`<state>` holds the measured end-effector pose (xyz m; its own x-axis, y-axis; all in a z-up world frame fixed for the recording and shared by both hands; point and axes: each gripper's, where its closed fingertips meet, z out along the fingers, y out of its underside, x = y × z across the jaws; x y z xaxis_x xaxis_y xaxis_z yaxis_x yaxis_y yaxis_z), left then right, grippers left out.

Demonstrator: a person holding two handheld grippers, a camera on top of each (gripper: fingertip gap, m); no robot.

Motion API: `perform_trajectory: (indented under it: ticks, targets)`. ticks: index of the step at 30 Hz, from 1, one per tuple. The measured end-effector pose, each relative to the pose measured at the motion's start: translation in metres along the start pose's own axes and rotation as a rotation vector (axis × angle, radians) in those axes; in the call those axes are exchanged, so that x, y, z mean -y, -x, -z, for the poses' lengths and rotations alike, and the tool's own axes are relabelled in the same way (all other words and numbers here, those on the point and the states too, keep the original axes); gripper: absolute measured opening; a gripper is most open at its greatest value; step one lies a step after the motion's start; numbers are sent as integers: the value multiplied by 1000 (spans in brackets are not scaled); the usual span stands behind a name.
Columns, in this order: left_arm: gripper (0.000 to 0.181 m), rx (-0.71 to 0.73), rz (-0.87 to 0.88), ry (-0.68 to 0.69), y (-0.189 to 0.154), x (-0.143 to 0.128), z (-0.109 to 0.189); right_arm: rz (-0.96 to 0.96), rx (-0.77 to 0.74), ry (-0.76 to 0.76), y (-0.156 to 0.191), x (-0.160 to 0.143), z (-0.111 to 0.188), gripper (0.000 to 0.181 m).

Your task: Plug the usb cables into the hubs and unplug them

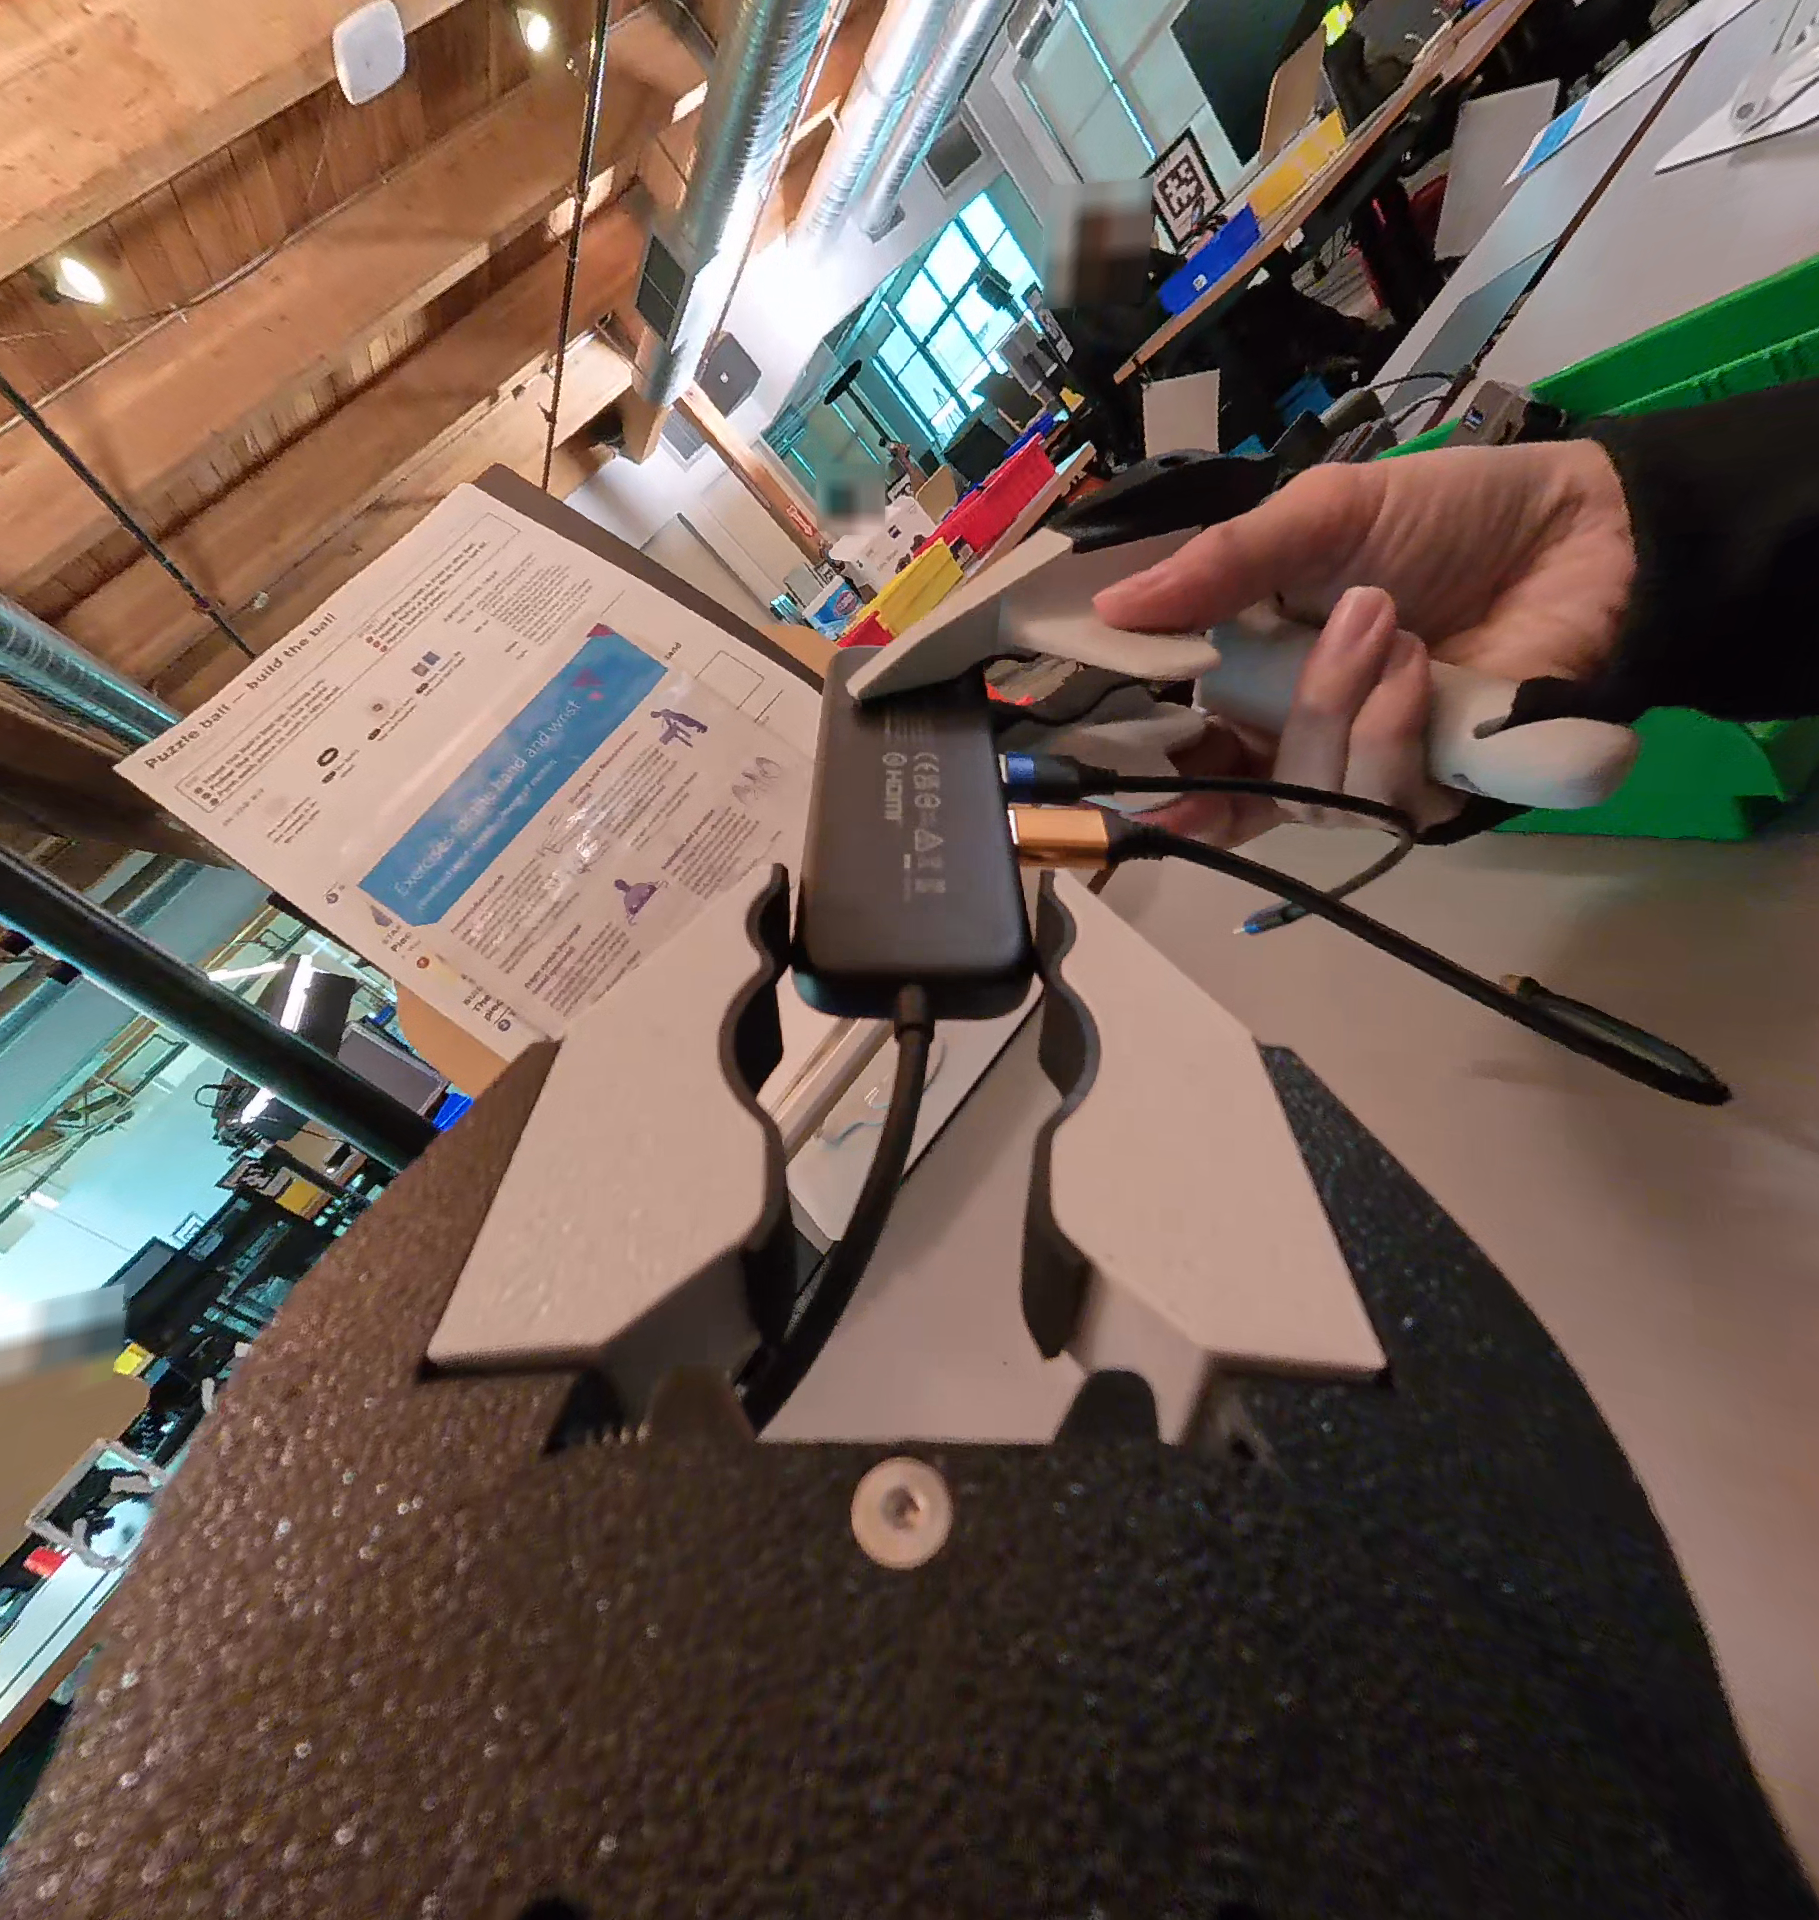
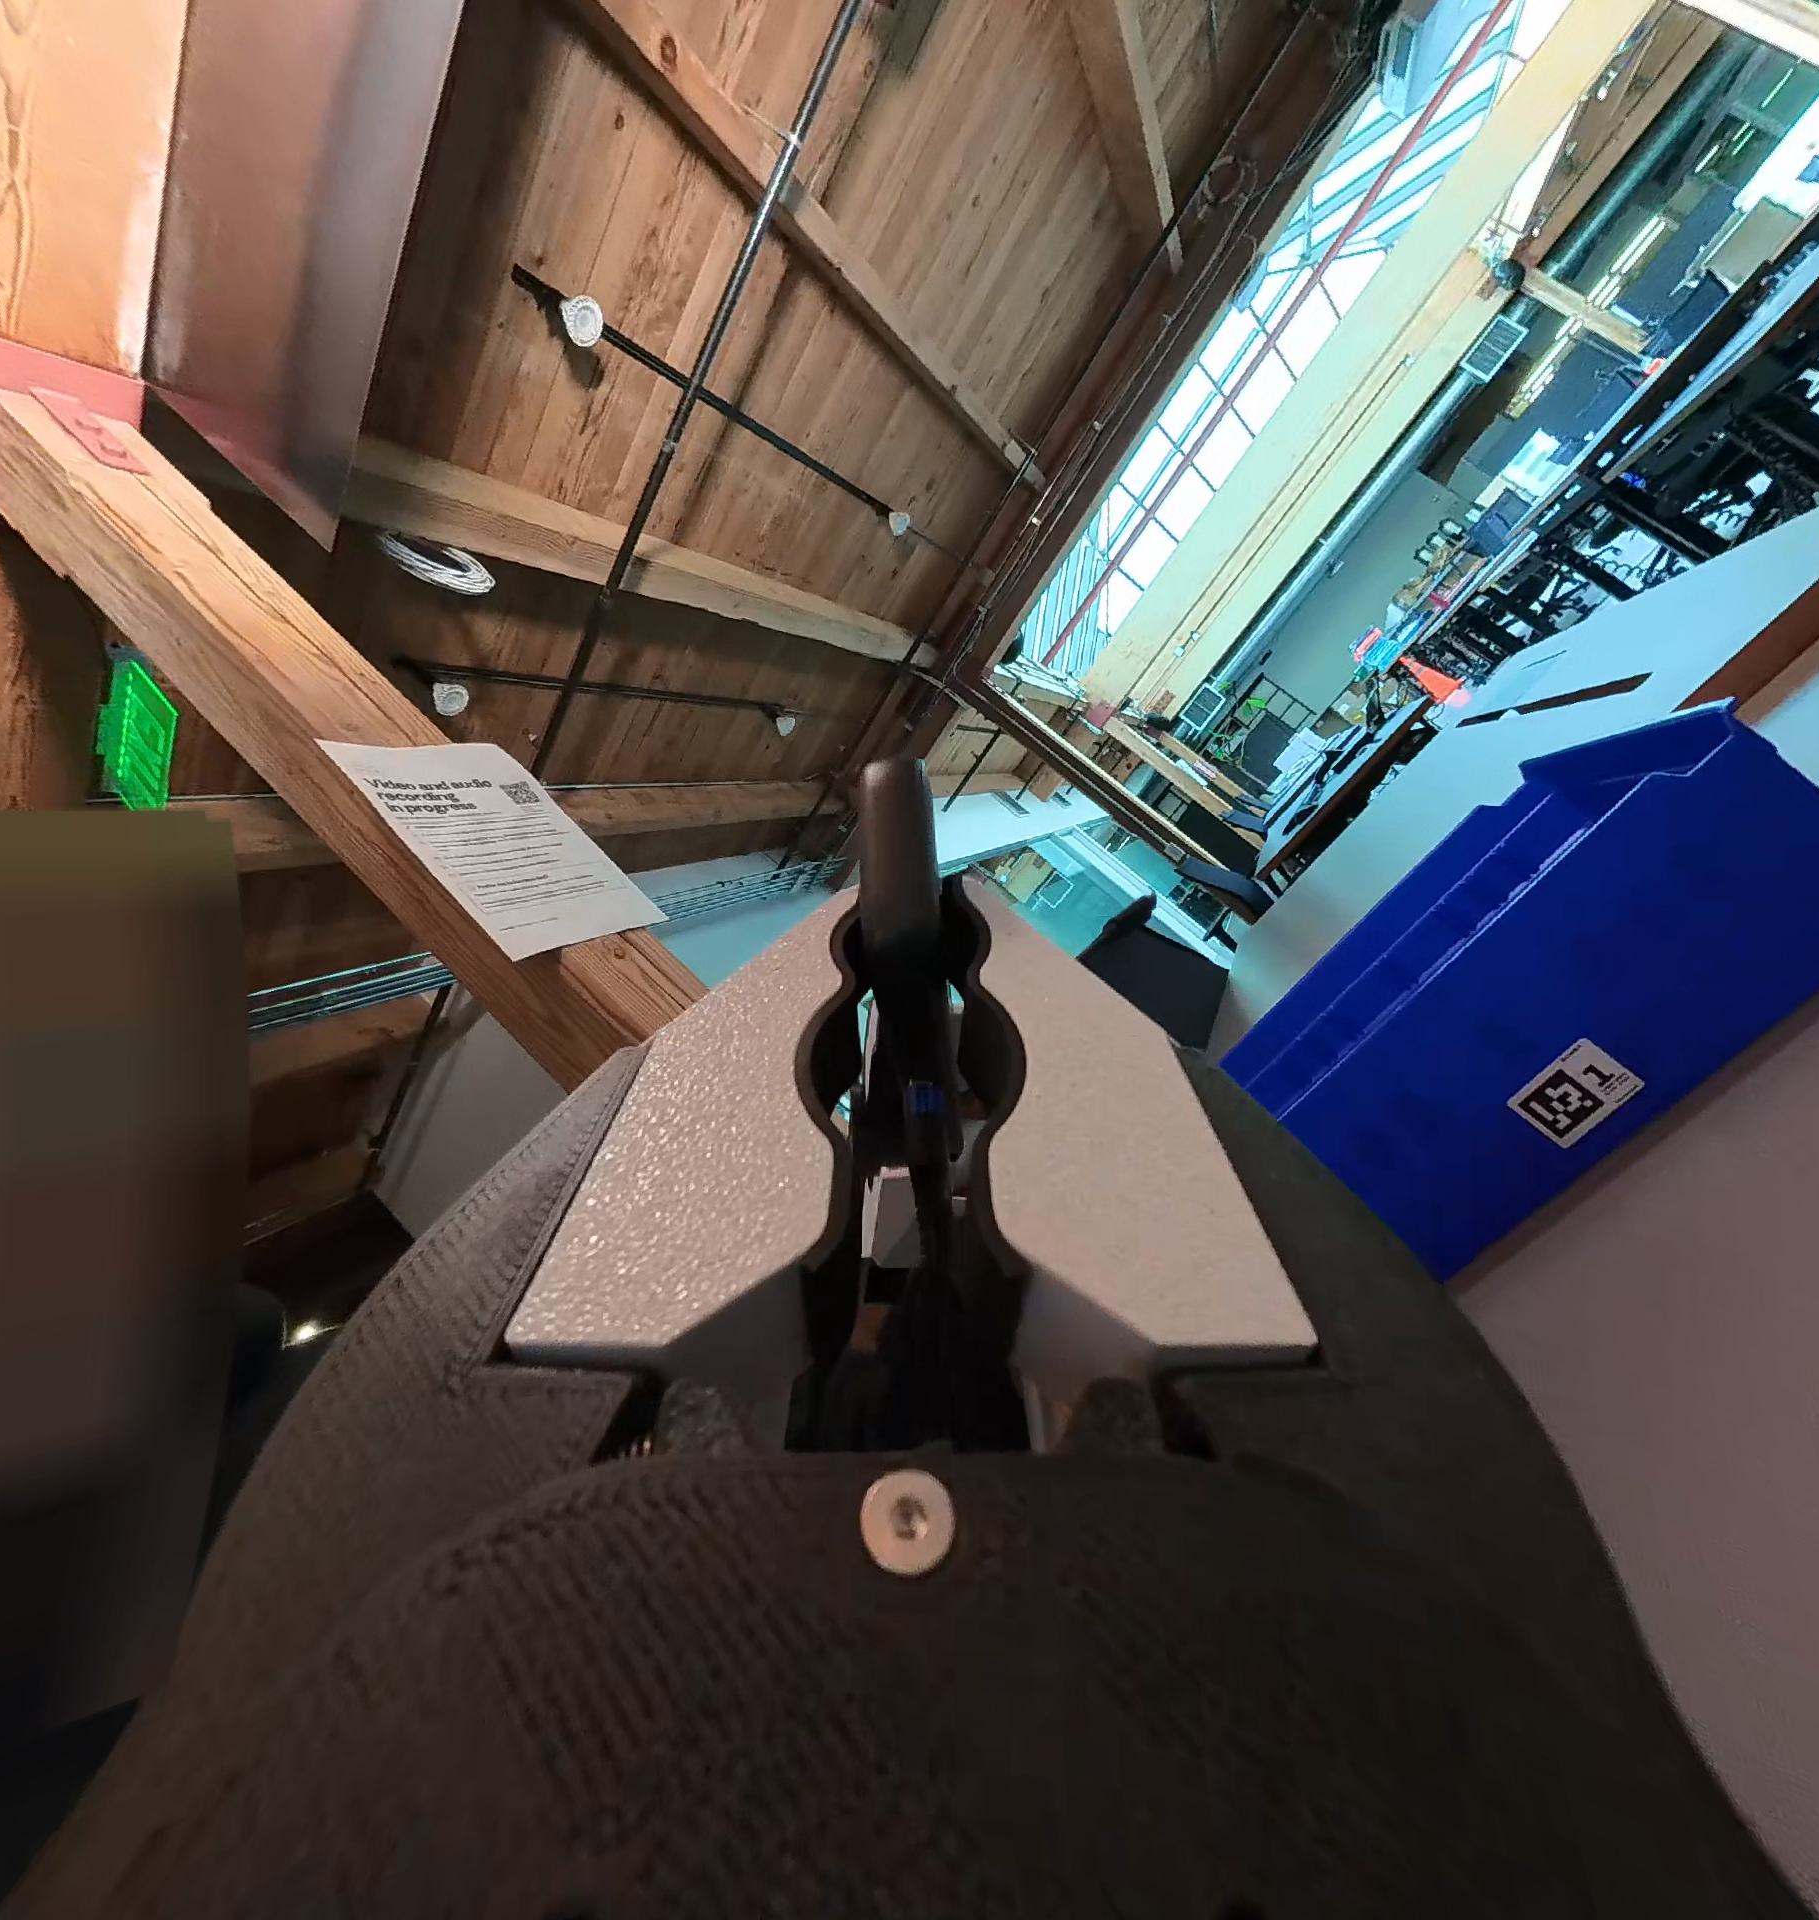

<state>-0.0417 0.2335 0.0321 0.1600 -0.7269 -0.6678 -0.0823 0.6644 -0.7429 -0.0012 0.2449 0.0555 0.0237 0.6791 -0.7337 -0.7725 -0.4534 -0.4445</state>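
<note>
Gripped near its cabled end by the left gripper's (image 1: 910,966) fingers, the black hub (image 1: 910,831) is held steady above the tabletop (image 1: 1507,1195). At its far end, the right gripper (image 1: 946,649) is clamped on it, seemingly bracing the blue plug (image 1: 1035,771) and gold plug (image 1: 1061,836).

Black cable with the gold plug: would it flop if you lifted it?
Probably slightly: the black cable looks thick and runs nearly straight from its gold plug down to the table, so likely stiffish. Its end, resting there, might drag.

Print on hub (image 1: 910,831), sheets (image 1: 489,769), bin tag (image 2: 1575,1091).
</note>
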Motion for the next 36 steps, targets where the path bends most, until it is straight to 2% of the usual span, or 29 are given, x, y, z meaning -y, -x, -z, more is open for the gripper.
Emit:
perform_trajectory:
  ticks: [10, 14, 18, 21, 25, 26, 28, 31, 33, 36]
  targets:
    - [45, 46, -45, -1, 1, -11, 0, -25, -8, 21, -5, -9, -8, 11]
    - [44, 45, -37, -27, 1, -4, 2, -52, 23, 20, -2, -10, -9, 11]
    - [44, 33, 42, 1, 0, -6, 0, -9, -22, 10, -8, -8, -7, 31]
    - [45, 51, 184, 19, 5, -6, 0, 154, -162, 21, -15, -1, -2, 46]
    - [45, 163, 373, 96, 27, -17, 0, 633, -393, 60, 8, 15, 7, 69]
    - [45, 193, 416, 114, 32, -21, -1, 773, -446, 78, 16, 15, 8, 69]
    - [45, 250, 502, 137, 40, -30, -5, 990, -469, 170, 29, 2, 4, 50]
    - [45, 284, 620, 150, 42, -42, -20, 1060, -512, 302, 14, -15, 1, 43]
    - [45, 296, 644, 149, 39, -48, -30, 1068, -582, 314, -6, -11, 4, 39]
    - [44, 330, 651, 118, 35, -48, -37, 1041, -575, 315, -18, -14, 2, 30]
